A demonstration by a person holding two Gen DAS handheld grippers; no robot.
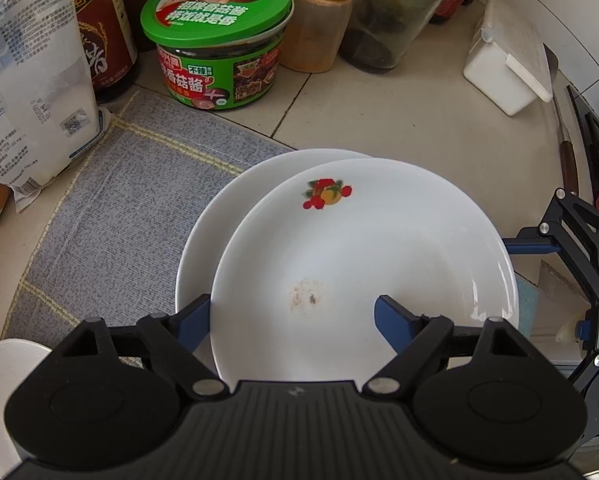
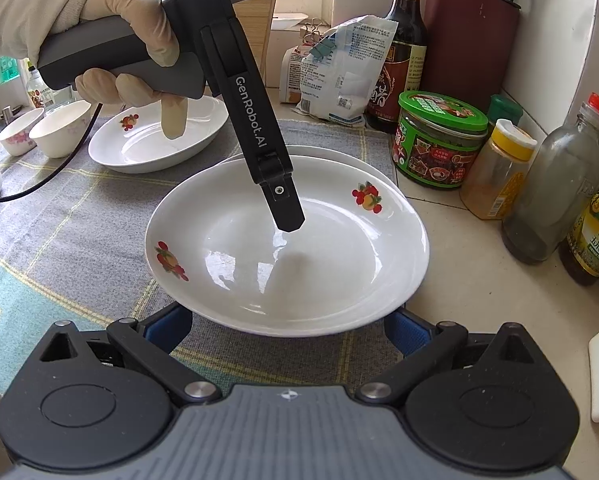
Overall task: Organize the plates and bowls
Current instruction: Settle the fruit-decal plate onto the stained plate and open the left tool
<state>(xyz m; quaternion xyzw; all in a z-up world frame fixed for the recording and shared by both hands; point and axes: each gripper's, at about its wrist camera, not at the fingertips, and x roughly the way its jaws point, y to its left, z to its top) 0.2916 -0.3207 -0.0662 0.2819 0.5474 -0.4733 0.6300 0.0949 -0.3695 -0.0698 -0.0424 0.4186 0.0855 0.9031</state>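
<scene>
Left gripper (image 1: pixel 293 302) points steeply down over the stack, jaws spread: its left finger sits outside the top plate's (image 1: pixel 379 240) rim, and its right finger hangs over the plate's hollow. Neither pad presses on the china. A gloved hand (image 2: pixel 131 52) grips its handle. Far left on the grey cloth mat (image 1: pixel 119 200) stand 2 small bowls (image 2: pixel 61 128), with a third plate (image 2: pixel 147 148) beside them. At the mat's right edge the top plate, fruit-printed and smudged in the middle, lies tilted and off-centre on a lower plate (image 1: pixel 203 248). Right gripper (image 2: pixel 289 320) is spread wide too, fingertips hidden under the top plate's near rim. To the right stand a green-lidded jar (image 2: pixel 439 140) and a yellow-capped spice jar (image 2: pixel 499 168).
</scene>
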